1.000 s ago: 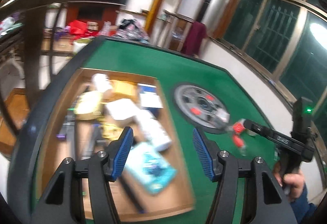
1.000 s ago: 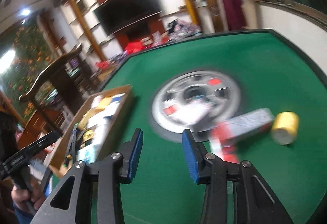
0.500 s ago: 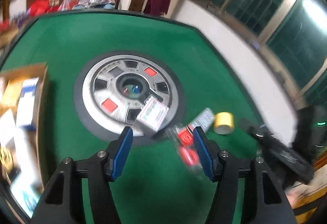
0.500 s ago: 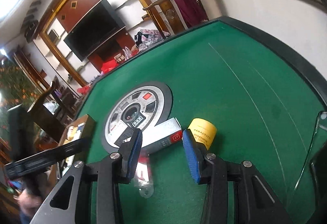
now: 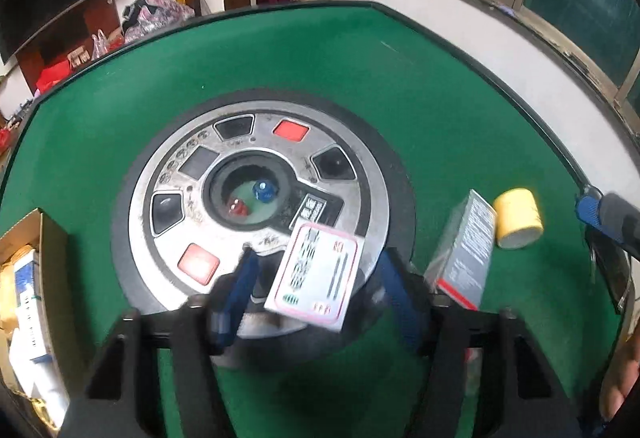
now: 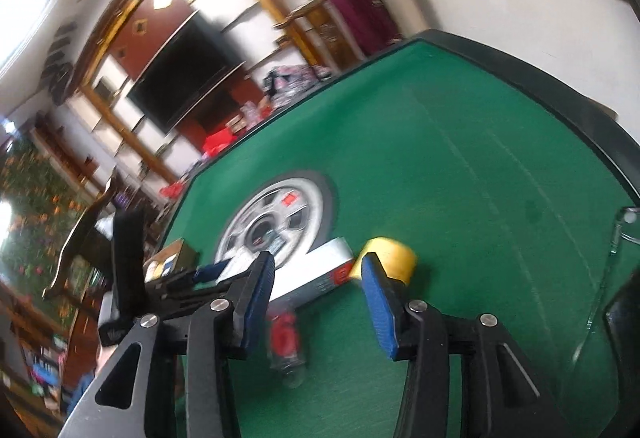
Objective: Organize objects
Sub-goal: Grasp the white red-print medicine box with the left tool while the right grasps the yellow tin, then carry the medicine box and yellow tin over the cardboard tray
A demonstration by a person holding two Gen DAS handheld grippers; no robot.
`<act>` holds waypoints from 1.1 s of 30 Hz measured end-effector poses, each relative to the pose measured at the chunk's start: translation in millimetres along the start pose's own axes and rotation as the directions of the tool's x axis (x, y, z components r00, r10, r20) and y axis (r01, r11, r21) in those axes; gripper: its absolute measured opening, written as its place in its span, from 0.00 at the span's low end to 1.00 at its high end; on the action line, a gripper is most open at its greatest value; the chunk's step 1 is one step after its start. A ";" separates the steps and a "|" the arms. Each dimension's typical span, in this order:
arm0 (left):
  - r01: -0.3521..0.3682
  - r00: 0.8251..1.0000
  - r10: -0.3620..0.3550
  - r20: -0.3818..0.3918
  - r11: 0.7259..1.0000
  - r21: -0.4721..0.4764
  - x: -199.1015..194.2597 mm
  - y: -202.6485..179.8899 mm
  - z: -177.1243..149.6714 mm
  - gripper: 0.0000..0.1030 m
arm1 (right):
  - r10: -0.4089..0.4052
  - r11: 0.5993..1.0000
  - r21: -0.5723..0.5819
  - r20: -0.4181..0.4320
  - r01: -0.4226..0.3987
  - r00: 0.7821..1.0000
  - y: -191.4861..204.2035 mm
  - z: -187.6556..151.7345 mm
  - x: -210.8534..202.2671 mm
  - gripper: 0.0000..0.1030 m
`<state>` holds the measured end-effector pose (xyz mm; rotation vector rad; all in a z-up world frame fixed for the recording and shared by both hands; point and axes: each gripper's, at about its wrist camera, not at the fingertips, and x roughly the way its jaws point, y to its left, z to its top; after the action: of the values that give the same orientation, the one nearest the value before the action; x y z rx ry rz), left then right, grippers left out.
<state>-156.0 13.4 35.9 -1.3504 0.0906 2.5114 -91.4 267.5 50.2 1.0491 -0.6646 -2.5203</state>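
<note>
Each tool is a black plastic frame ending in two fingers faced with ribbed blue pads. On the right gripper (image 6: 318, 290) the finger arms are angular, with triangular cut-outs near the base and round silver screw heads at the pivots, toward 6 o'clock in its own view. The left gripper (image 5: 316, 294) shows the same black arms and blue pads, blurred. A dark blue sleeve (image 5: 624, 414) edges in at 4 o'clock.

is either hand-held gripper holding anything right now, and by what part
Nothing is held. The left hand-held gripper is closing around the white card box, pads not yet touching; the right is empty.
</note>
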 end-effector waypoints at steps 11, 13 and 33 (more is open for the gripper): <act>-0.026 1.000 0.027 0.012 0.997 -0.074 -30.0 -2.3 -54.4 0.32 | -0.110 0.989 0.093 -0.039 0.113 0.993 -33.2 6.6 14.5 0.54; -0.017 0.999 0.020 0.030 0.996 -0.083 -35.8 -0.8 -65.0 0.32 | -0.117 0.990 0.065 -0.057 0.121 0.991 -27.5 5.4 23.8 0.54; 0.018 0.997 -0.008 0.081 0.992 -0.122 -34.0 5.8 -73.1 0.33 | -0.190 0.981 -0.042 -0.073 0.188 0.979 -12.5 -8.3 46.6 0.42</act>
<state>-81.0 -13.5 22.6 -1.2882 -0.0906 2.5944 -118.4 253.9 11.7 1.2438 -0.5194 -2.6242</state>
